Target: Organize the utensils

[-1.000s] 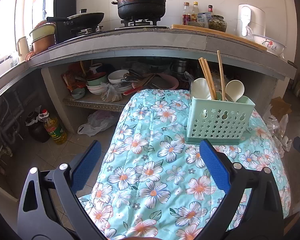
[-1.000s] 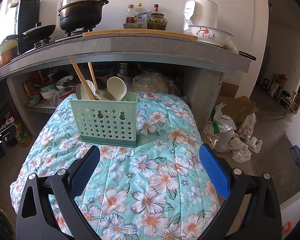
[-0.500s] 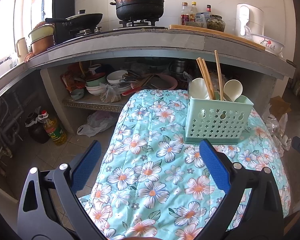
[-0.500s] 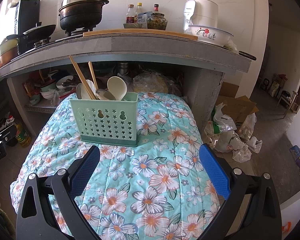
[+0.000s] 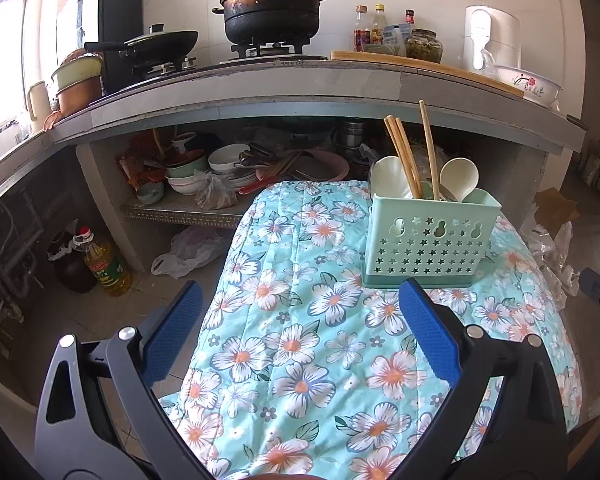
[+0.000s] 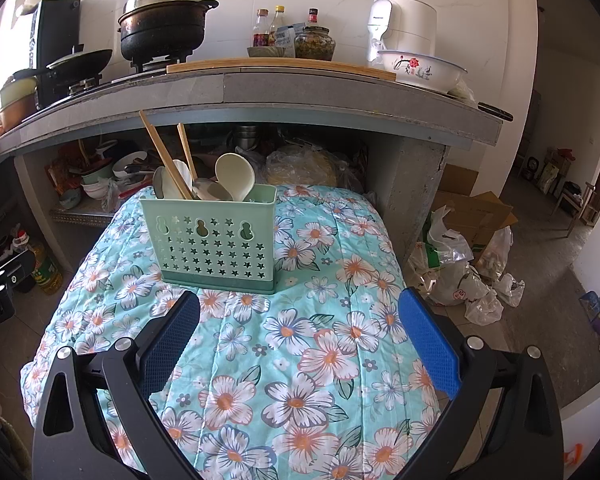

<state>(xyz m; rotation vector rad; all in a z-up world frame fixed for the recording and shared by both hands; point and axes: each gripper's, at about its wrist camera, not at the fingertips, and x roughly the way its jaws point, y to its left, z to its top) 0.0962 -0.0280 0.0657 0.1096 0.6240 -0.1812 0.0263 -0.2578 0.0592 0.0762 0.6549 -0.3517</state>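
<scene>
Toward the table's [image 6: 236,360] far edge: caddy [image 6: 216,240], upright; chopsticks [image 6: 166,156], spoons [image 6: 234,176] inside. Light, stiff, slippery; grip exposed upper ends. Left gripper [image 5: 296,320], right gripper [image 6: 300,320]: jaws apart, empty.

Black pot [image 5: 273,7] on stove, wok [image 5: 162,44] beside; floral bowl [image 6: 421,68] on counter; oil bottle [image 5: 107,266] on floor.

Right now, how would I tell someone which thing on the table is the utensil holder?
Find the table with the floral cloth before the kitchen counter. Standing on it is the mint-green utensil holder, the only item there, star-punched, with chopsticks and pale spoons poking out.
</scene>
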